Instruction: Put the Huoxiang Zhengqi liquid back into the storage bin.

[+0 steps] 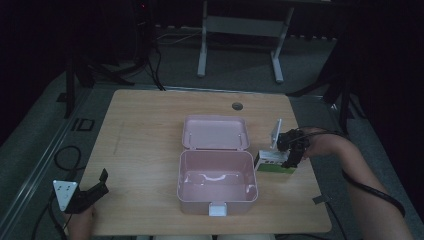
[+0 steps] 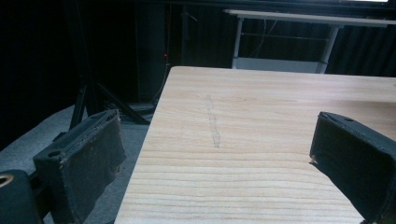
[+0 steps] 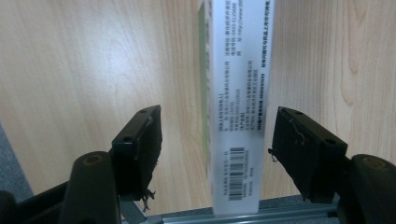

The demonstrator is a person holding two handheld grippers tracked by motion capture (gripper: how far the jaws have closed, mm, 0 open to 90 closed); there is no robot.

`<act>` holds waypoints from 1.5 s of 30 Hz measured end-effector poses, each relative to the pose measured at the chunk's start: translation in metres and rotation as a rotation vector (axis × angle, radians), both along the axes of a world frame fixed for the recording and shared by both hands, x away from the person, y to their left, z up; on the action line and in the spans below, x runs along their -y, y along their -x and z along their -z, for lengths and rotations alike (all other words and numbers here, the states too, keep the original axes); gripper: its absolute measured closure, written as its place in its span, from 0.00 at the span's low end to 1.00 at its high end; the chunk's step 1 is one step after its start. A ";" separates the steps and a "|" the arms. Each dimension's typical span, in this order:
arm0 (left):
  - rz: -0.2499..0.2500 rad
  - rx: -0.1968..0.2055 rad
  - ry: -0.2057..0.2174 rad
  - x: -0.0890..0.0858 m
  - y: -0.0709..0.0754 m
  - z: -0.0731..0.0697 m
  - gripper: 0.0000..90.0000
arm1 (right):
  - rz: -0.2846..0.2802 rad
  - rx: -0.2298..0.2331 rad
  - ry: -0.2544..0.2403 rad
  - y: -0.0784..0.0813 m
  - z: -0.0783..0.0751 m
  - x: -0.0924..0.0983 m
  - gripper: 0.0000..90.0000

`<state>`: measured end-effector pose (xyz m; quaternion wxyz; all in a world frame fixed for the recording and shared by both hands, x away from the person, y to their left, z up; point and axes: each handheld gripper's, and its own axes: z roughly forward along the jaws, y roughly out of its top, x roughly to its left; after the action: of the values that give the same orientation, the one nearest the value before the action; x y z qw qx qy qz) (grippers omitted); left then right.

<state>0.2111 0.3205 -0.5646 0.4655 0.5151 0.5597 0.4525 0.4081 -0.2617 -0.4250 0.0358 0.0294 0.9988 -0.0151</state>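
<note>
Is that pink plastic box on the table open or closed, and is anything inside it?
Open and empty: the pink plastic box has its lid folded back flat, and the bare inside shows.

table (image 1: 150,130): pale wood grain, matt, smooth | pink box (image 1: 217,182): plastic, faint sheen inside, lower centre of frame | carton (image 3: 238,93): printed white-and-green card, slight gloss, centre | right gripper (image 3: 217,140): matt black jaws, frayed pad edges | left gripper (image 2: 215,158): matt black pads, rough and worn
</note>
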 end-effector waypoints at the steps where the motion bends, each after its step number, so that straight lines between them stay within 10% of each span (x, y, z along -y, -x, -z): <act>1: 0.000 0.000 0.000 0.000 0.000 0.000 0.03 | 0.001 0.000 0.009 -0.002 0.002 0.000 0.38; 45: 0.004 -0.002 -0.001 0.000 0.000 0.000 0.03 | -0.005 -0.092 0.088 -0.019 0.045 -0.016 0.70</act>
<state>0.2116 0.3202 -0.5645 0.4655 0.5169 0.5590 0.4513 0.4267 -0.2454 -0.4704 -0.0087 0.0245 0.9978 -0.0605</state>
